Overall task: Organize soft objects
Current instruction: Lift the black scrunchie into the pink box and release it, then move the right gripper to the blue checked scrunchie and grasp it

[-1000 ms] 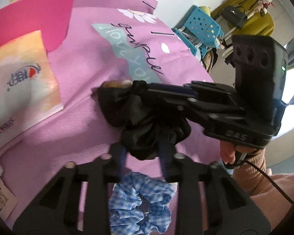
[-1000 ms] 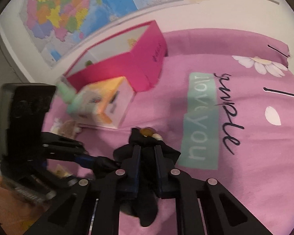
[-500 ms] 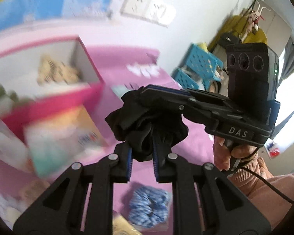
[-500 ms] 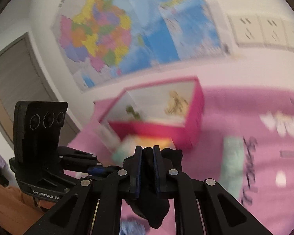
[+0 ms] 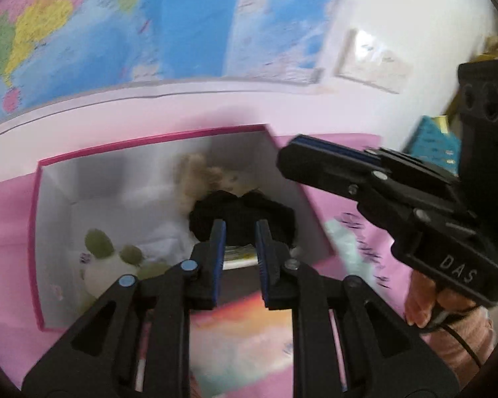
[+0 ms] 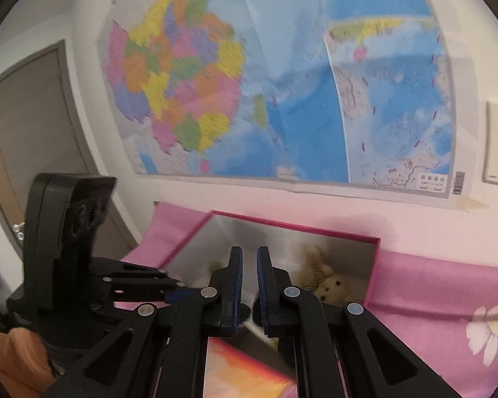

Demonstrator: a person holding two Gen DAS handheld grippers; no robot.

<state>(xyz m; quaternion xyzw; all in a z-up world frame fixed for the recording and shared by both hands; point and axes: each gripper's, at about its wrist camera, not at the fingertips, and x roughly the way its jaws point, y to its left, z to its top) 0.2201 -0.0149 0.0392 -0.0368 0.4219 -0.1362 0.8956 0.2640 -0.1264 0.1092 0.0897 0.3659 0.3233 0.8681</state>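
In the left wrist view, a black scrunchie [image 5: 242, 209] sits at the tips of my left gripper [image 5: 240, 229], which is shut on it. It hangs over the open pink box [image 5: 149, 139], whose inside is white. My right gripper [image 6: 249, 255] is shut, with only a thin slit between its pads and no cloth in it. Seen from the left wrist, the right gripper [image 5: 289, 159] hovers up and to the right of the scrunchie, apart from it. The right wrist view shows the left gripper [image 6: 179, 293] low on the left, with the scrunchie hidden.
In the box [image 6: 298, 225] lie a tan teddy bear [image 6: 332, 285] and a white plush with green ears [image 5: 99, 265]. An orange-pink tissue pack [image 5: 249, 325] lies in front of it on the pink bedsheet [image 6: 431, 282]. A wall map [image 6: 249, 83] hangs close behind.
Both grippers rose from the bedsheet and swung over to the pink box. The black scrunchie went along in the left gripper and is out of the right one. The blue checked scrunchie left the view.
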